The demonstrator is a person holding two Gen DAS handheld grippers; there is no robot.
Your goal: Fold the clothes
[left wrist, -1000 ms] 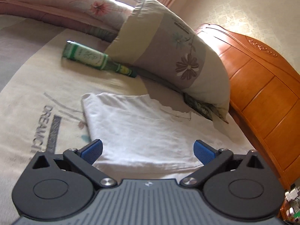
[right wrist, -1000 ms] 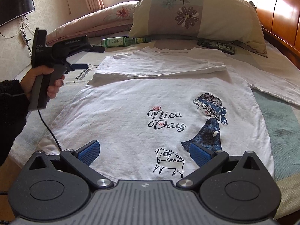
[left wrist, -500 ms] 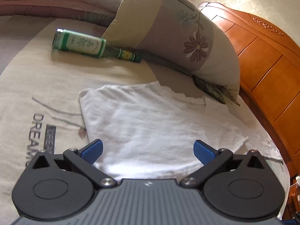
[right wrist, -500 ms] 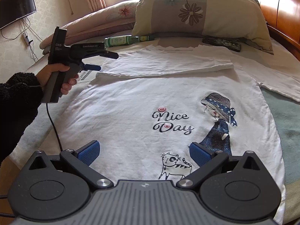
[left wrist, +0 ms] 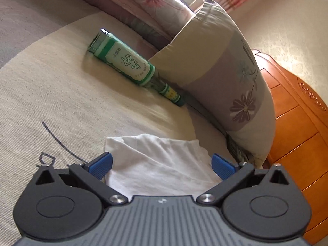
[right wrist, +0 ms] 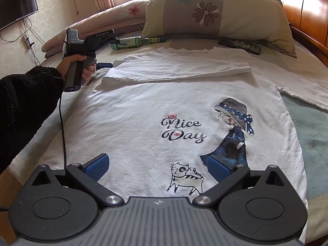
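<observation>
A white T-shirt (right wrist: 143, 106) printed "Nice Day", with a girl and a cat, lies flat on the bed. Its left sleeve (right wrist: 176, 65) is folded across the chest toward the right. My right gripper (right wrist: 157, 166) hovers open over the shirt's hem near the cat print. In the right wrist view a hand holds my left gripper (right wrist: 104, 64) at the shirt's folded left shoulder. In the left wrist view that gripper (left wrist: 162, 164) is open, with the white shoulder corner (left wrist: 157, 162) lying between its blue pads.
A green glass bottle (left wrist: 131, 67) lies on the sheet beside a large floral pillow (left wrist: 223, 82). A wooden headboard (left wrist: 303, 127) stands at the right. A dark patterned case (right wrist: 239, 46) rests under the pillow's edge. A rolled quilt (right wrist: 98, 22) lies at the back left.
My left gripper has moved forward and down onto the shirt's folded shoulder corner, so less shirt shows between its pads. The right gripper has drifted slightly closer over the hem.
</observation>
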